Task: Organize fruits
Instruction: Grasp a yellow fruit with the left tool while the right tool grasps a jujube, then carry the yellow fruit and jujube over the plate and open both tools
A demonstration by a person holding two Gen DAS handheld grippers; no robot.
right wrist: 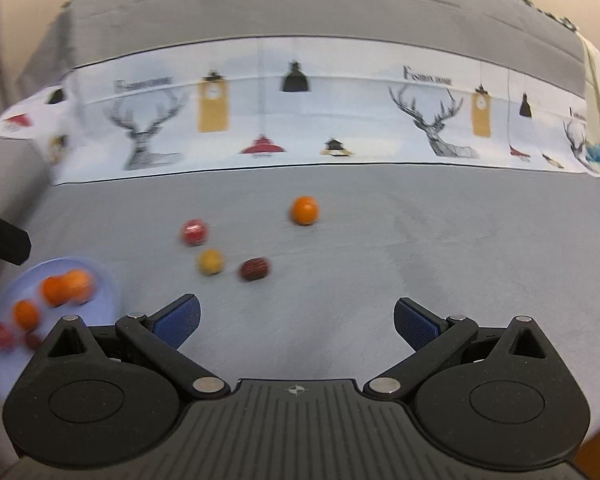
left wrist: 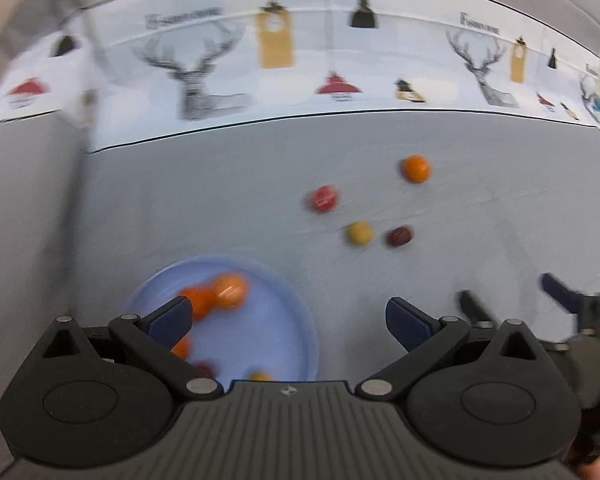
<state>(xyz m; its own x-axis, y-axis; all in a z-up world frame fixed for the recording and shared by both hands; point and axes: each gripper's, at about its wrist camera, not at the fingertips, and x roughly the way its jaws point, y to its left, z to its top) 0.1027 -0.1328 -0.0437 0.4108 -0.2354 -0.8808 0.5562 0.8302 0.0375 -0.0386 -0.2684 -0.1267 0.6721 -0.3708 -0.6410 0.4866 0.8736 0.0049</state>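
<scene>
Fruits are sitting partly in the blue plate (right wrist: 108, 300), four loose ones lying beyond it, and both empty claws, left gripper (left wrist: 288, 320) and right gripper (right wrist: 296, 320), are gaping wide, so a clumsy nudge risks rolling them off.

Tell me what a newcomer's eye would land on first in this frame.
Four loose fruits on the grey cloth: an orange, a red fruit, a yellow fruit and a dark red fruit. To their left, a blue plate already holds several fruits. Both tools, left and right, are open and empty.
</scene>
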